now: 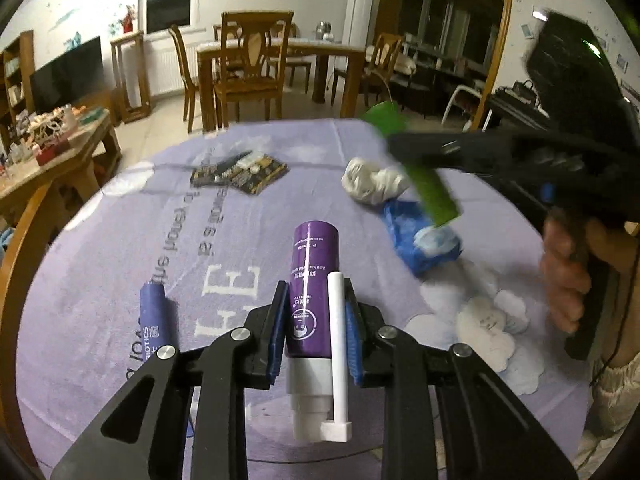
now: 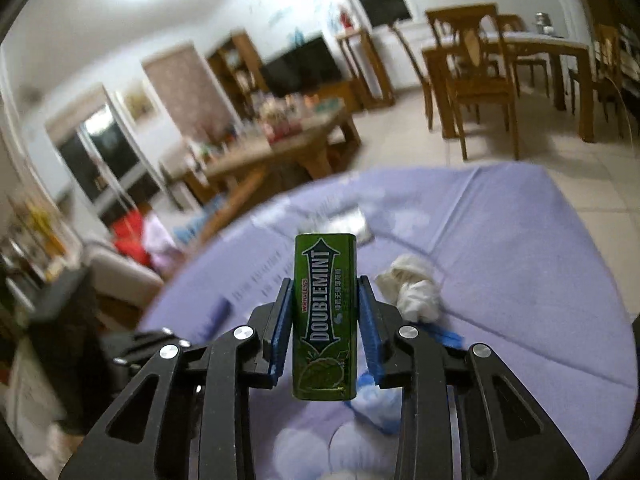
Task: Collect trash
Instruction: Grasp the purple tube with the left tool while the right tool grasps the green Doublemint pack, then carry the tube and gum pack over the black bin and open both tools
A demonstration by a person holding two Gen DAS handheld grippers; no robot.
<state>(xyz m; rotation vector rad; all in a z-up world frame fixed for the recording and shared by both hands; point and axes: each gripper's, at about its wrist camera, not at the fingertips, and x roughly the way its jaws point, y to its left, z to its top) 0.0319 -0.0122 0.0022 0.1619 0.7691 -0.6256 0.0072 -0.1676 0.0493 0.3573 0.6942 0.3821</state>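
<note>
A purple spray bottle with a white cap and nozzle lies lengthwise between the blue pads of my left gripper, which is shut on it just above the lavender cloth. A green Doublemint gum box stands upright in my right gripper, shut on its sides and held up off the table. In the left wrist view that green box hangs blurred over the table's right part, in the right gripper held by a hand.
On the cloth lie a crumpled white tissue, a crumpled blue wrapper, a dark printed packet and a blue tube. Wooden chairs and a dining table stand beyond, with a cluttered low table at left.
</note>
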